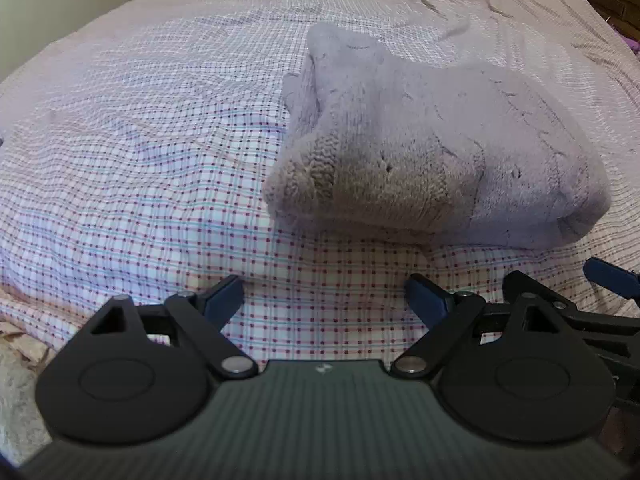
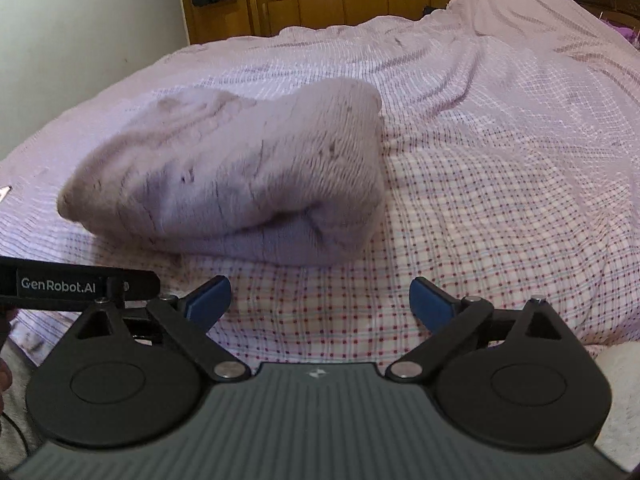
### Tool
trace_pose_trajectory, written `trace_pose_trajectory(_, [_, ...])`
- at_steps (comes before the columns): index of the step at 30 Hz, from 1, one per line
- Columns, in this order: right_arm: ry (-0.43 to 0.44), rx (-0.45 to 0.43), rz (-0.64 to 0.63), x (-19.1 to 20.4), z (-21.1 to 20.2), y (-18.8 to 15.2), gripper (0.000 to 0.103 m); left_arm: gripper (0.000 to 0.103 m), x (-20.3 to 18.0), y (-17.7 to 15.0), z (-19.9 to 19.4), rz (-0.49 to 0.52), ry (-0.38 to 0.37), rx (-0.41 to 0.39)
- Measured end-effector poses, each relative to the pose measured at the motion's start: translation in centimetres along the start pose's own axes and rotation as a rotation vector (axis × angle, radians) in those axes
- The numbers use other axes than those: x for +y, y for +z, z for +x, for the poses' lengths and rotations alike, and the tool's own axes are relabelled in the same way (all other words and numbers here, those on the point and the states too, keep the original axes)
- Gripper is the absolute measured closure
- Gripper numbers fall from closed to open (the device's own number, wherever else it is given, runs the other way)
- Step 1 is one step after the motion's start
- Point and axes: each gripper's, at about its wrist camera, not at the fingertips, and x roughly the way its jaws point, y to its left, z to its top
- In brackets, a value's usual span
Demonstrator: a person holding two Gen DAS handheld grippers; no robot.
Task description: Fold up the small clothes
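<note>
Already the lilac knitted fleece-lined garment (image 1: 432,152) sits as a thick folded bundle on the pink checked bedsheet (image 1: 140,160), just beyond both tools. We judge this piece folded, perhaps needing a last tidy. Our left gripper (image 1: 324,294) and right gripper (image 2: 320,298) hover near it, fingers spread wide, holding nothing. No other clothes show.

Lilac knitted garment (image 1: 432,152), apparently a sweater, folded, lying on bed
</note>
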Motion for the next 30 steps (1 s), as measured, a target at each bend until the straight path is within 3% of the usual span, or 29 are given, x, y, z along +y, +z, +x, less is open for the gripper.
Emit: trace_pose_trajectory(30, [0.005, -0.004, 0.027, -0.48, 0.5, -0.63, 0.001, 0.011, 0.03, -0.38, -0.2, 0.007, 0.011, -0.005])
